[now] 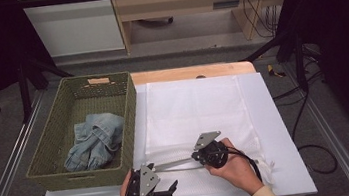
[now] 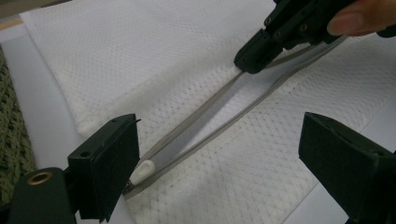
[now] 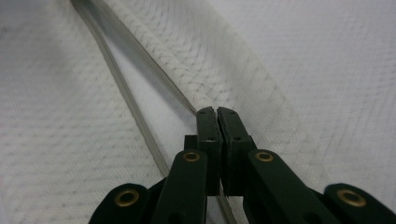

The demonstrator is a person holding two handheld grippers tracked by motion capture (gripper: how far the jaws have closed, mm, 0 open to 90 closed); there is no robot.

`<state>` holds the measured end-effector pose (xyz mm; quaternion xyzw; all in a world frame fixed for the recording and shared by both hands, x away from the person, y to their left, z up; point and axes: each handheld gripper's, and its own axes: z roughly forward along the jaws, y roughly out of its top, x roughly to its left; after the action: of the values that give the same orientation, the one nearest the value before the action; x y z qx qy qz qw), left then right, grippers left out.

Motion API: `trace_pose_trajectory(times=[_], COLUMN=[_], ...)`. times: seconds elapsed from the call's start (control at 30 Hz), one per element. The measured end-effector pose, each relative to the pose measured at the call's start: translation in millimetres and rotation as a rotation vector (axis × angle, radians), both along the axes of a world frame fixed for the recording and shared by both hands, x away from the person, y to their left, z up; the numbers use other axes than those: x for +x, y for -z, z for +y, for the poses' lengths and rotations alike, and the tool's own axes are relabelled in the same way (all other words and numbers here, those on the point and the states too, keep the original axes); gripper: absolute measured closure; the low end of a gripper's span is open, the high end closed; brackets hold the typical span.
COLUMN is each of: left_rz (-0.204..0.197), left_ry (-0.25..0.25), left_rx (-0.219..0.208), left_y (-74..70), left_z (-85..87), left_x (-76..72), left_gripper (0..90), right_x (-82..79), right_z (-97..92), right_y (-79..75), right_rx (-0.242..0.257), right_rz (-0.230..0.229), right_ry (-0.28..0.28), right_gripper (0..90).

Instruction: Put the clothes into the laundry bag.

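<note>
The white mesh laundry bag (image 1: 198, 120) lies flat on the tabletop (image 1: 277, 130). The right tool (image 3: 217, 112) is clenched on the bag's zipper edge (image 2: 261, 88). The left tool (image 2: 219, 154) stands released, straddling the zipper pull (image 2: 142, 171).

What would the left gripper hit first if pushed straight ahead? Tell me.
Probably the white zipper pull at the near end of the grey zipper on the white mesh bag; the left gripper stands open over it, though depth is uncertain.
</note>
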<state>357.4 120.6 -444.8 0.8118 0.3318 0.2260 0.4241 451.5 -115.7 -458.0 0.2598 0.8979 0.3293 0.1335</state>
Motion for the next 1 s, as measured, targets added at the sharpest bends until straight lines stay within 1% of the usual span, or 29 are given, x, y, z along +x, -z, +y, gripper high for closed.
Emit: trace_pose_trajectory(times=[0.07, 0.1, 0.13, 0.2, 0.33, 0.43, 0.5, 0.63, 0.77, 0.83, 0.87, 0.93, 1.0], left_rz=[-0.001, -0.002, -0.006, -0.012, -0.017, -0.021, -0.026, -0.018, -0.015, -0.016, -0.018, -0.022, -0.026], left_ry=[0.000, -0.002, -0.007, -0.015, -0.017, -0.009, -0.011, -0.015, -0.016, -0.013, -0.016, -0.009, -0.013], left_rx=[0.008, 0.008, 0.006, 0.003, 0.004, 0.013, 0.007, 0.009, 0.003, -0.001, -0.014, -0.021, -0.030], left_y=[-0.4, -1.0, -2.3, -4.1, -5.8, -7.8, -8.6, -8.3, -9.4, -12.5, -14.4, -19.7, -23.9], left_z=[0.3, 1.0, 2.2, 3.2, 3.3, 1.4, 0.7, 0.6, 0.9, 1.7, 1.7, 3.1, 4.7], left_x=[0.1, 0.1, 0.2, 0.6, 1.4, 1.3, 1.6, 4.1, 6.3, 7.0, 7.1, 8.1, 9.6], left_gripper=[12.0, 12.0, 12.0, 12.0, 12.0, 11.9, 11.9, 11.7, 11.2, 11.1, 11.1, 11.0, 10.6], right_x=[-0.9, -1.6, -2.3, -4.8, -7.7, -9.1, -9.1, -8.0, -5.9, -5.0, -5.2, -5.5, -5.3], right_z=[-2.2, -3.4, -4.2, -5.8, -8.4, -8.5, -9.0, -10.6, -12.1, -13.2, -13.7, -15.0, -16.1], right_y=[-3.8, -5.5, -6.4, -9.1, -18.8, -24.9, -27.8, -31.0, -28.2, -28.3, -28.9, -30.8, -32.0], right_rx=[0.026, 0.028, 0.034, 0.055, 0.100, 0.083, 0.092, 0.084, 0.075, 0.073, 0.079, 0.092, 0.108], right_rz=[-0.014, -0.021, -0.019, -0.032, -0.045, -0.065, -0.075, -0.093, -0.090, -0.101, -0.101, -0.108, -0.108], right_ry=[0.008, 0.017, 0.021, 0.030, 0.046, 0.056, 0.074, 0.090, 0.106, 0.108, 0.113, 0.121, 0.125], right_gripper=[88.9, 88.9, 88.9, 89.0, 89.1, 89.0, 89.0, 89.0, 89.1, 89.1, 89.1, 89.1, 89.1])
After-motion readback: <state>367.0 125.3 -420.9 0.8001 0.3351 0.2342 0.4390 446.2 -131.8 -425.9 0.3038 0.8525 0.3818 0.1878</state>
